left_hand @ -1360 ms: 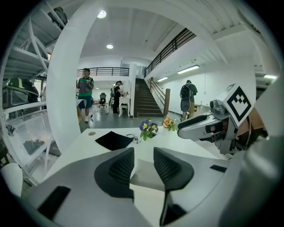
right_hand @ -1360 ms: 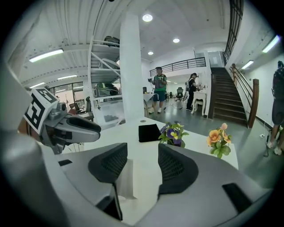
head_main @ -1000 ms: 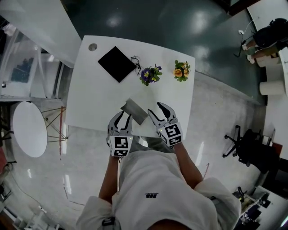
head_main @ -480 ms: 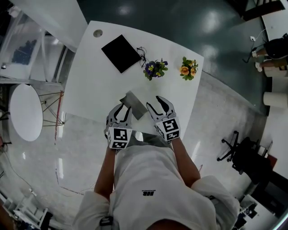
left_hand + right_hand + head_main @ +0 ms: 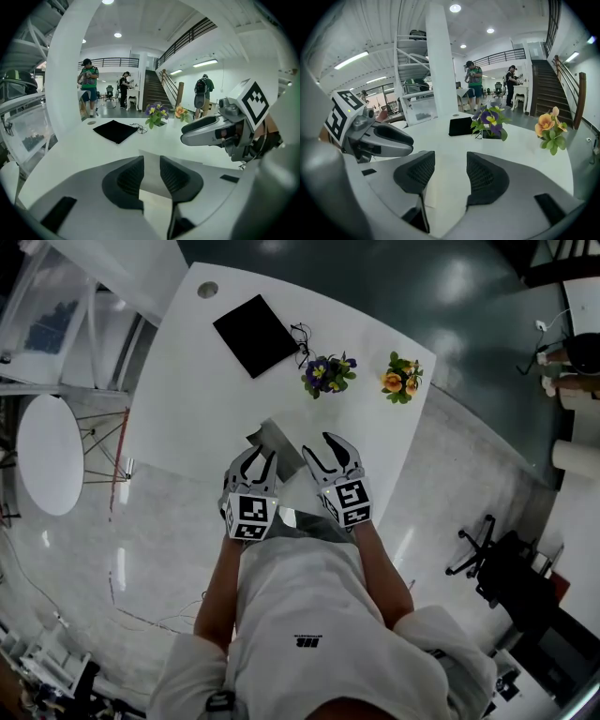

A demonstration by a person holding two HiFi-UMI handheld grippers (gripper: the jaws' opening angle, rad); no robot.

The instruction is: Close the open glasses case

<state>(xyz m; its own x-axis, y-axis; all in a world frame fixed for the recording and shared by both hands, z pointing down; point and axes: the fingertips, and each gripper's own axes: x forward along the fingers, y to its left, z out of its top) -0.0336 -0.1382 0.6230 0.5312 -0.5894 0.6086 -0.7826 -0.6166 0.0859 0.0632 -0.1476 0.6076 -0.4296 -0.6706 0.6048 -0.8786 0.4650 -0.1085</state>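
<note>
Glasses case (image 5: 278, 442): it is grey and lies on the white table (image 5: 187, 418), near the edge closest to us. It sits just ahead of both grippers. We cannot tell how far its lid stands open.
Left gripper (image 5: 257, 462): our fingers here are released, with a narrow gap between the jaws. The grey case shows in that gap, just past the tips. We cannot tell whether they touch it.
Right gripper (image 5: 319, 451): our fingers are released and the jaws stand wider apart, with bare table between them. It hovers just right of the case.
Both grippers: they are side by side, near each other but apart.
Far side of the table: a black cloth (image 5: 255, 334) lies with a pair of glasses (image 5: 302, 338) just beside it. Purple flowers (image 5: 327, 373) follow, then orange flowers (image 5: 400, 377) further right.
</note>
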